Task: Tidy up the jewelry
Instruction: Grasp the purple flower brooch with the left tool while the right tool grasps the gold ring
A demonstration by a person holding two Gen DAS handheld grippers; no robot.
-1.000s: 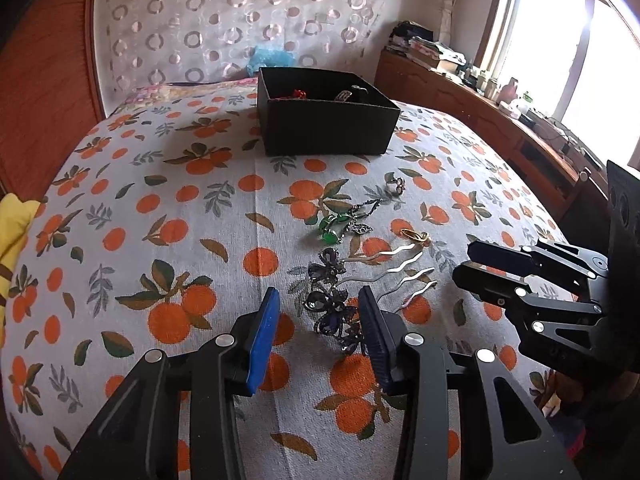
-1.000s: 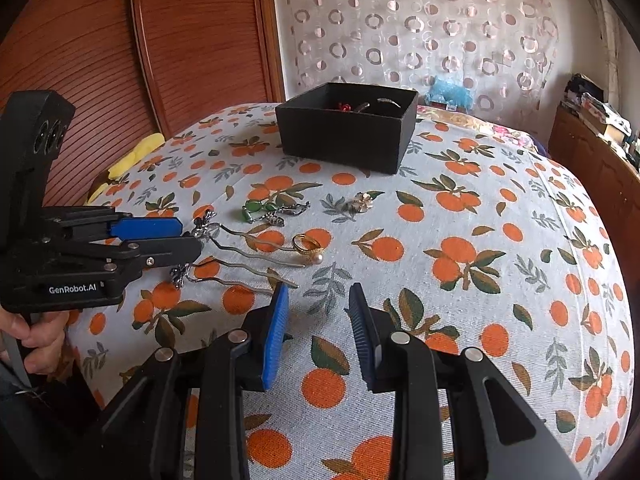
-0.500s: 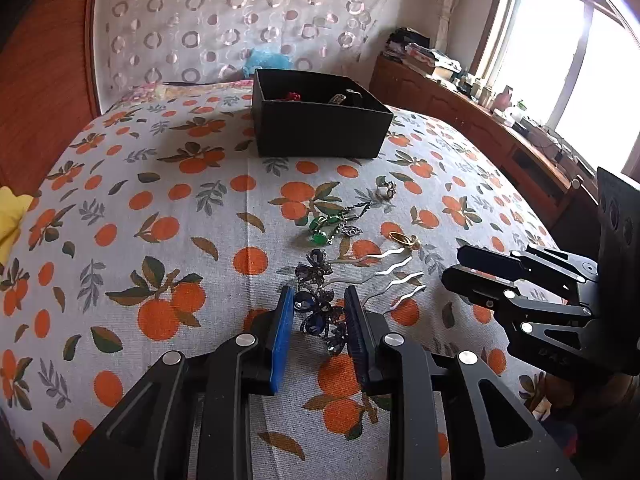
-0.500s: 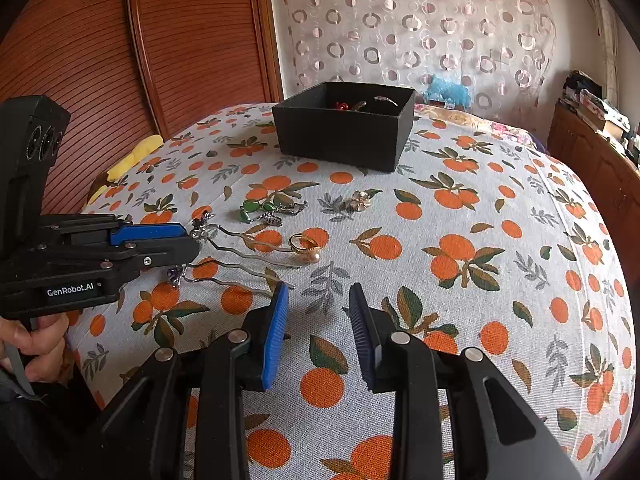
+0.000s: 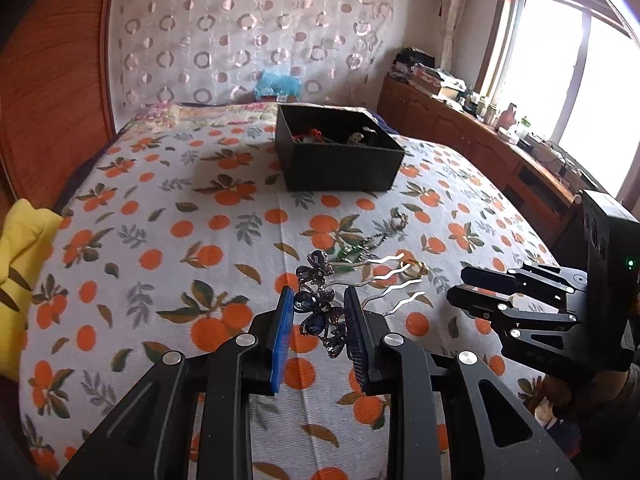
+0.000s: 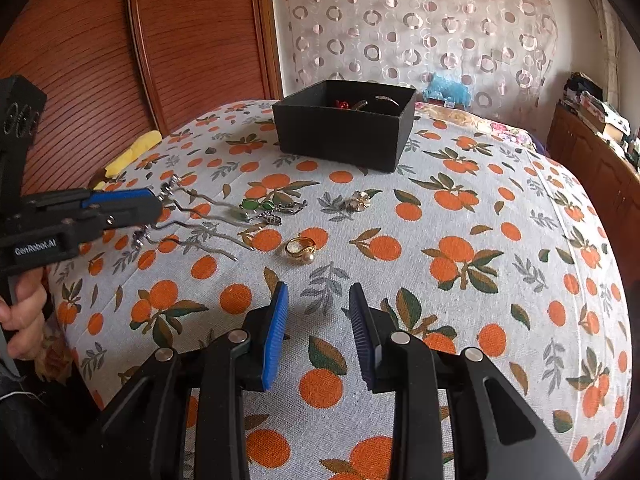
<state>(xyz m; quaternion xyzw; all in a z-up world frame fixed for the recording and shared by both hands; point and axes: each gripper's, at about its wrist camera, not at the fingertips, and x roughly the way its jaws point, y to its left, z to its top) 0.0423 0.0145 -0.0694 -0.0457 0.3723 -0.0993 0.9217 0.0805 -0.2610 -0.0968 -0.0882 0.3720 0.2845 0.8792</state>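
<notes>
My left gripper (image 5: 318, 312) is shut on the dark butterfly hairpins (image 5: 320, 312), whose wavy silver prongs (image 5: 396, 280) stick out to the right, lifted off the bedspread. In the right wrist view the left gripper (image 6: 154, 210) holds these hairpins (image 6: 192, 236) at the left. My right gripper (image 6: 318, 316) is open and empty over the bedspread. A gold pearl ring (image 6: 301, 249), a green-stone piece (image 6: 264, 208) and a small flower brooch (image 6: 358, 202) lie on the bed. A black box (image 5: 338, 152) with jewelry inside stands farther back; it also shows in the right wrist view (image 6: 346, 128).
The orange-print bedspread (image 6: 460, 240) covers the bed. A wooden headboard (image 6: 120, 48) and curtain stand behind. A yellow cloth (image 5: 20, 264) lies at the left edge. A wooden cabinet (image 5: 480, 140) with clutter runs under the window at the right.
My left gripper closed on the butterfly hairpins and lifted them off the bedspread. My right gripper stayed open and barely moved.
</notes>
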